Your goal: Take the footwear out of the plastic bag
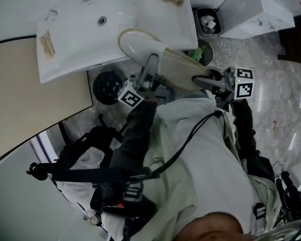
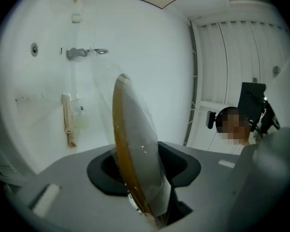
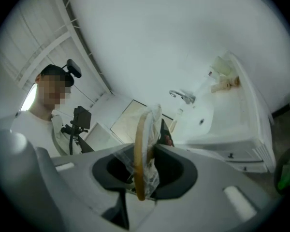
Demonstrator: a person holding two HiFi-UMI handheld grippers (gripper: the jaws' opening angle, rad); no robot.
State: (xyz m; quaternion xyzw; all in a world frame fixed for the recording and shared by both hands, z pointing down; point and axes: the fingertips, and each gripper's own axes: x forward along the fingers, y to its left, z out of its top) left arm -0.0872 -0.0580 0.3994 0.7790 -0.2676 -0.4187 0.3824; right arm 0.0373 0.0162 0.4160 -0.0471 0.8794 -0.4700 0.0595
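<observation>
Hard to make out the plastic bag (image 3: 152,170) from above. It shows only as crinkled film at the right claw (image 1: 199,79), which is pinching film and slipper (image 1: 155,51) edge together. The left claw (image 1: 151,64) is clamped on the slipper's other end, sole on edge. The slipper hangs mid-frame, covering the sink (image 1: 75,39) front corner, with a waste bin (image 1: 208,21) at upper right.

Right tongs (image 3: 143,179) tight on slipper (image 3: 140,141) in plastic bag (image 3: 153,174).
</observation>
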